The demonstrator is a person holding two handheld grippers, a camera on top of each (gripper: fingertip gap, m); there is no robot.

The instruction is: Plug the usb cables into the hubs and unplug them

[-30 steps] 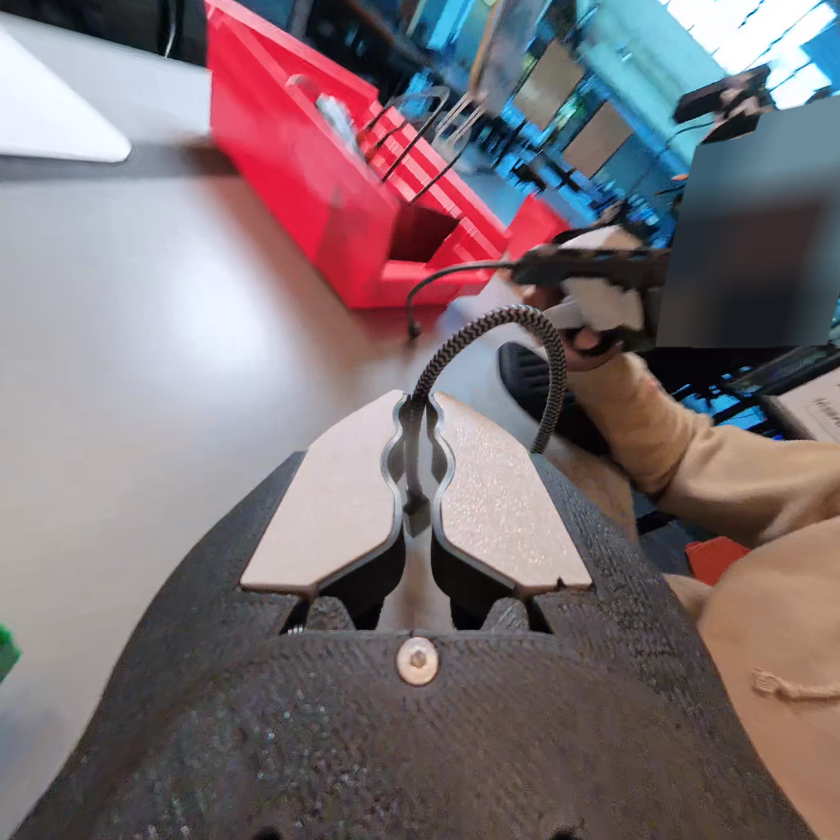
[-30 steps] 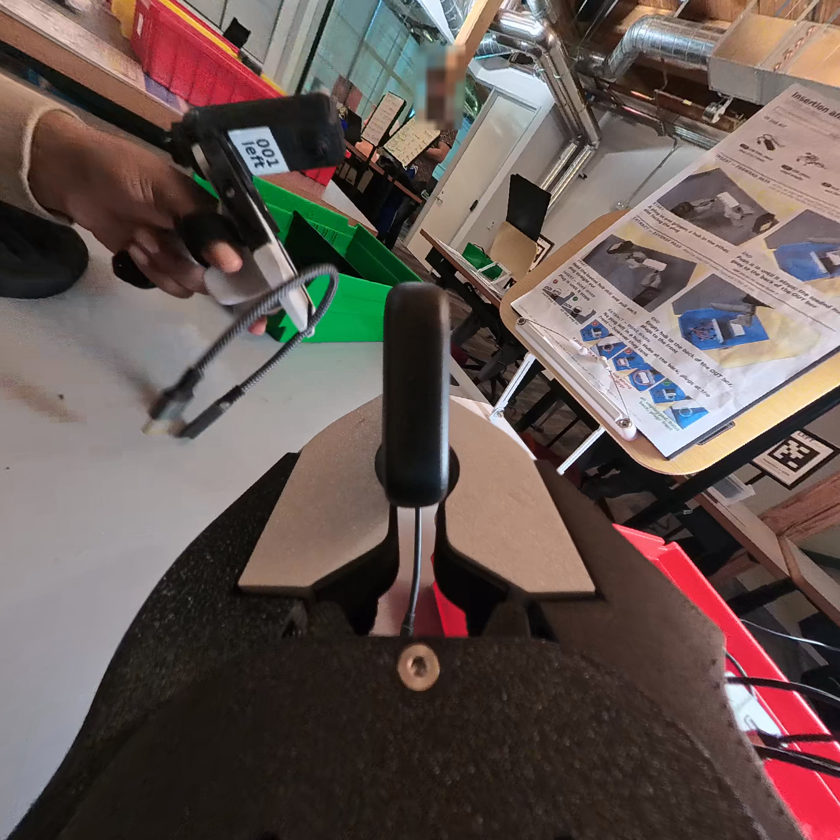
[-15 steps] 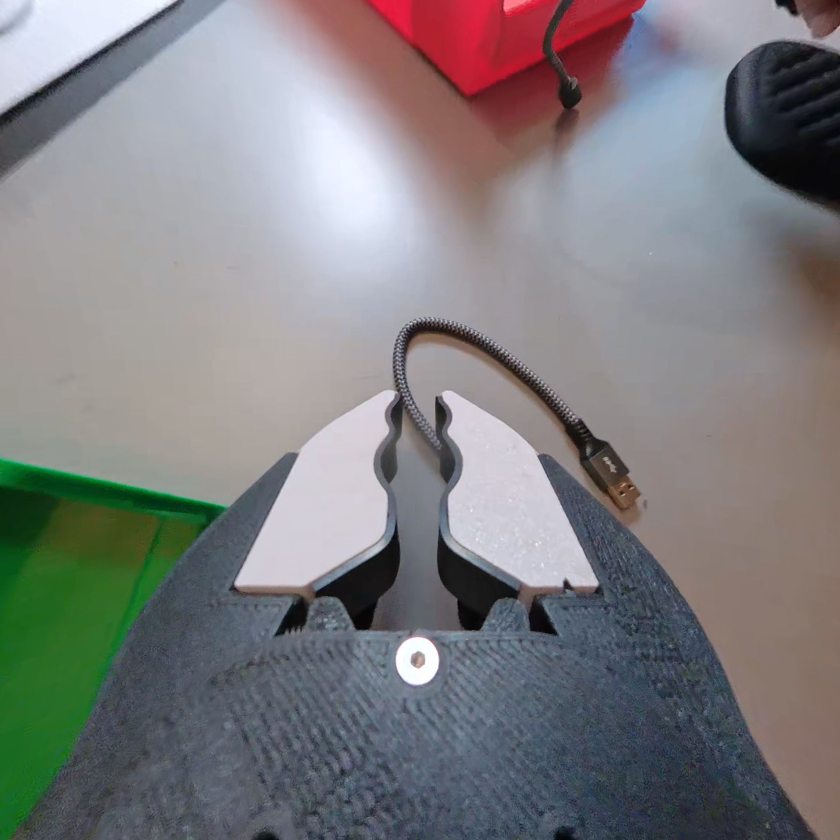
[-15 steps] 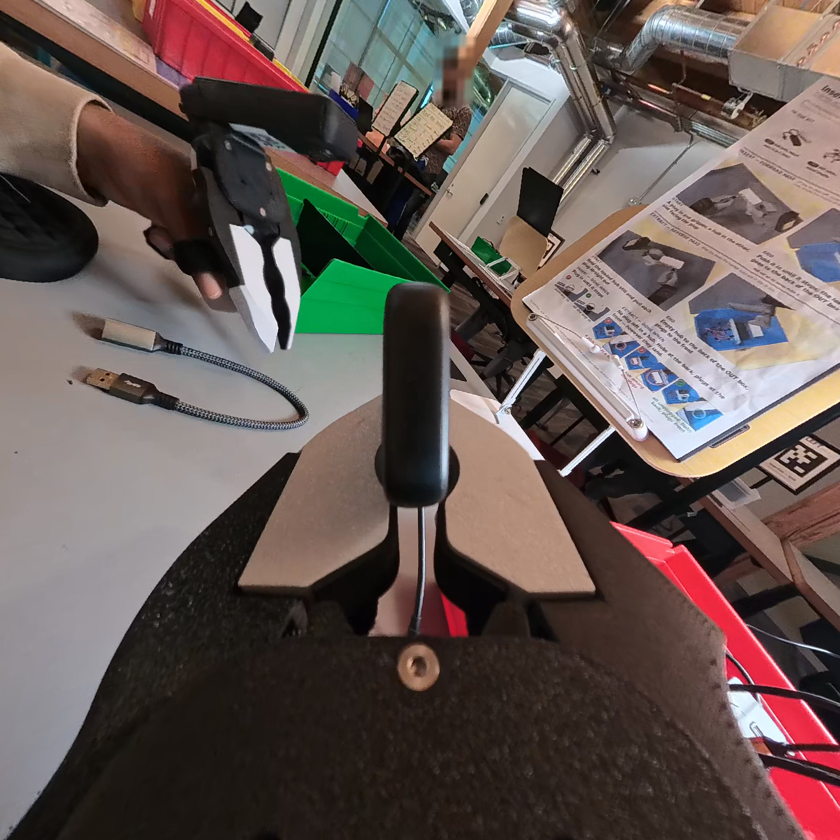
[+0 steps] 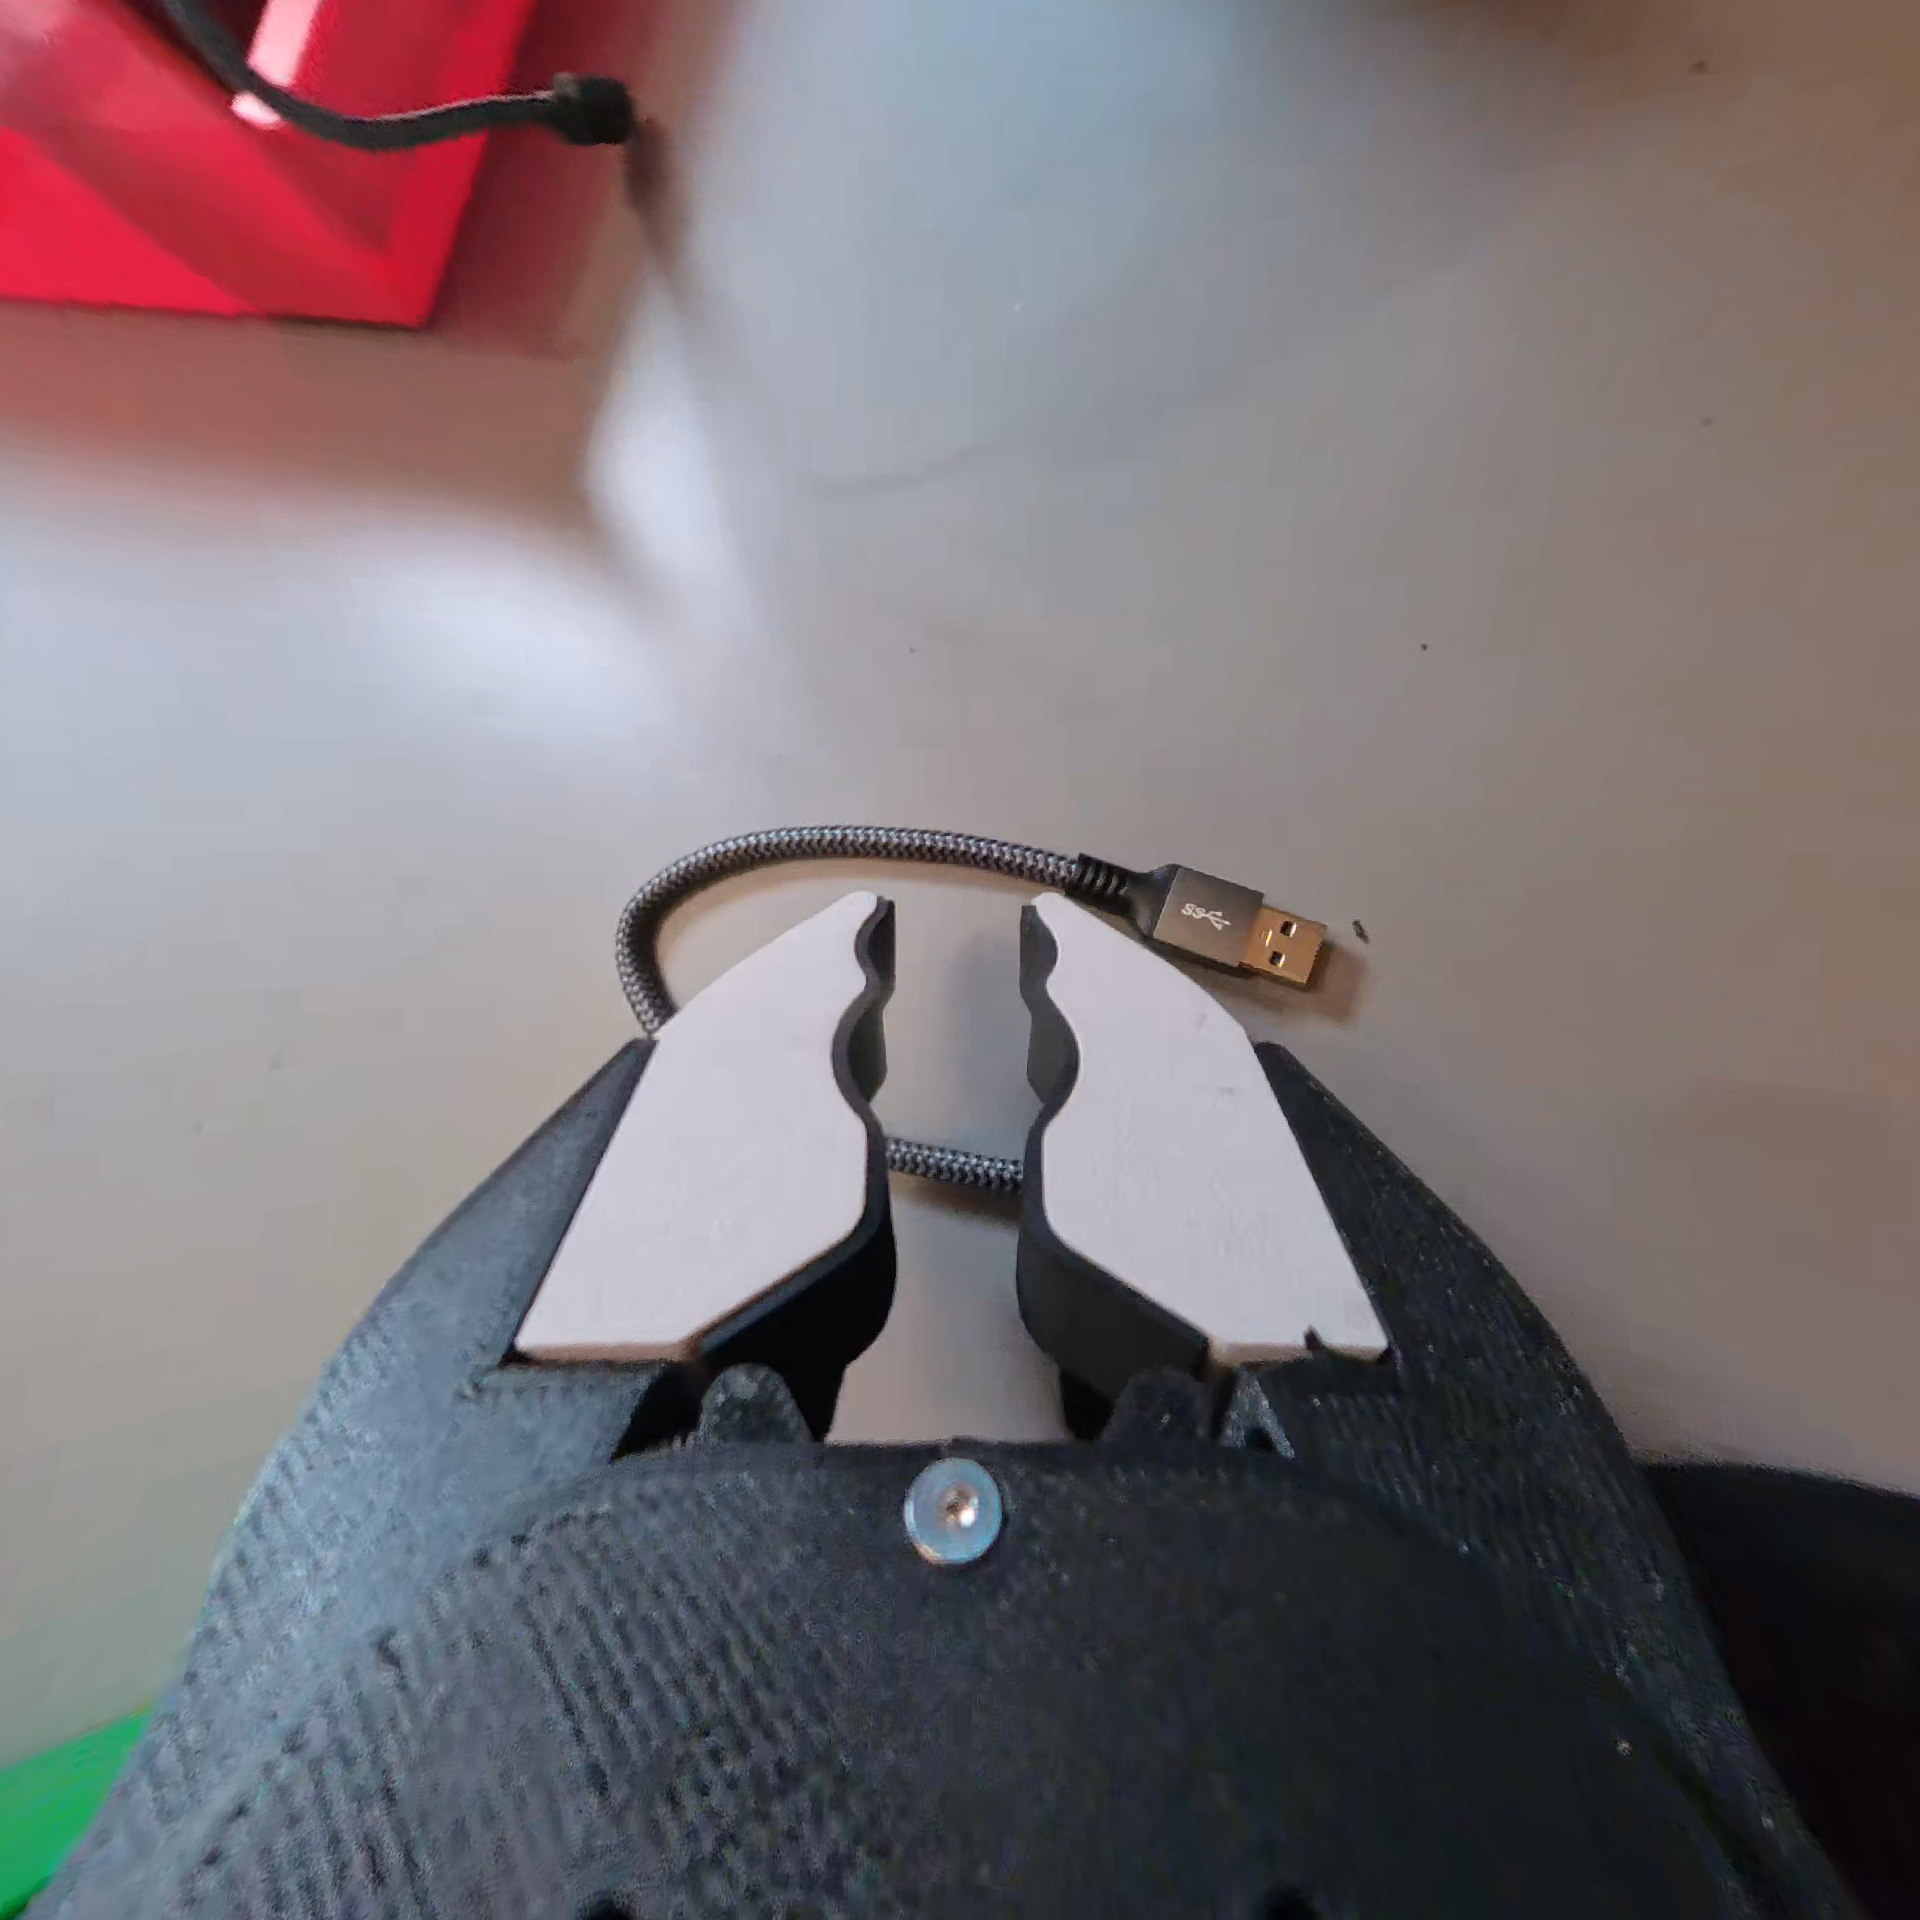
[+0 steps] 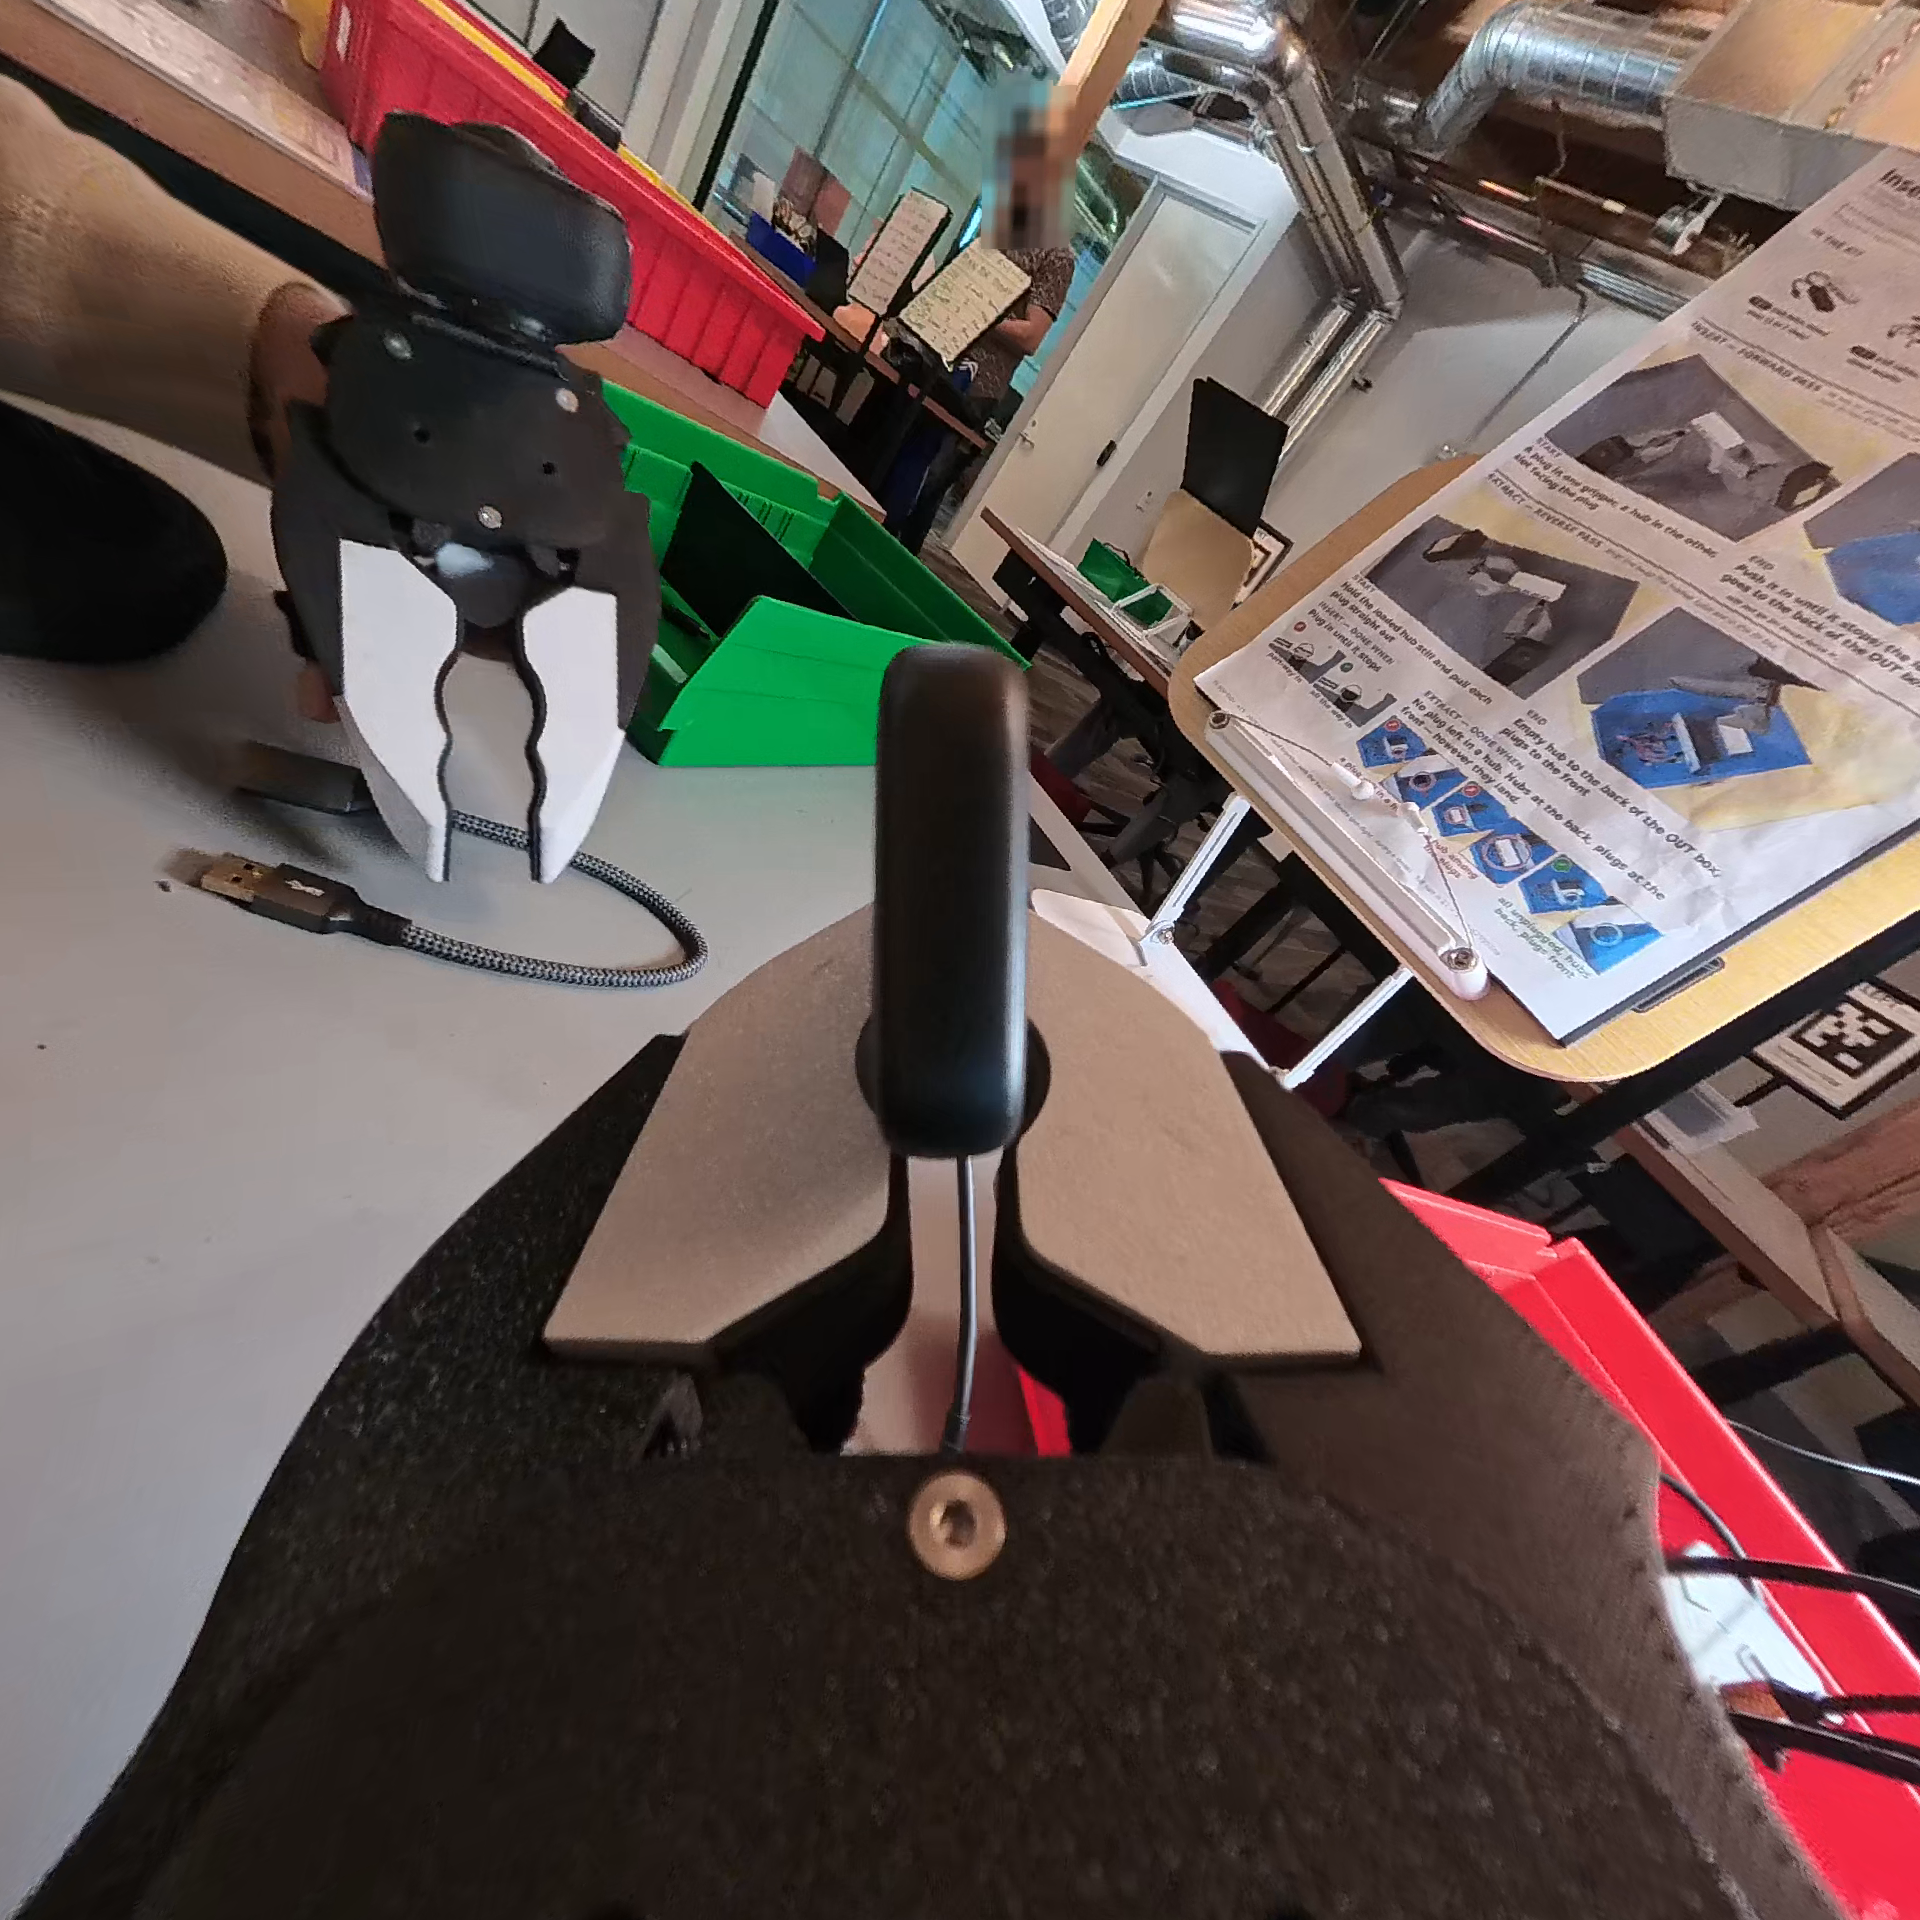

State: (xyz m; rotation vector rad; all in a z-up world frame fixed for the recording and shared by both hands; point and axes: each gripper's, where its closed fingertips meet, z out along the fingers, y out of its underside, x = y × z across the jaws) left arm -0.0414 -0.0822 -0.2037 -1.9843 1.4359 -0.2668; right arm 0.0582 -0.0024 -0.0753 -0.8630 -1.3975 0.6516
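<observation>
A short braided grey USB cable [image 5: 831, 847] lies looped on the grey table, its gold USB-A plug [image 5: 1242, 930] pointing right. My left gripper [image 5: 956, 920] is open and empty, pointing down just above the loop, one finger on each side of the lower strand. In the right wrist view the left gripper [image 6: 488, 868] hovers over the same cable [image 6: 582, 966], its plug [image 6: 260, 883] at the left. My right gripper [image 6: 951, 1039] is shut on a black USB hub [image 6: 951, 883], held upright, its thin cord [image 6: 968, 1299] running back between the fingers.
A red bin [image 5: 208, 208] with a black cord end [image 5: 592, 104] is at the far left; its edge also shows [image 6: 1662, 1455]. A green bin [image 6: 790, 623] stands behind the left gripper. A tilted board with an instruction sheet [image 6: 1558, 727] is at the right.
My left gripper let the braided cable go onto the table, opened wider and came down over the loop. My right gripper kept hold of the hub, nearly still.
</observation>
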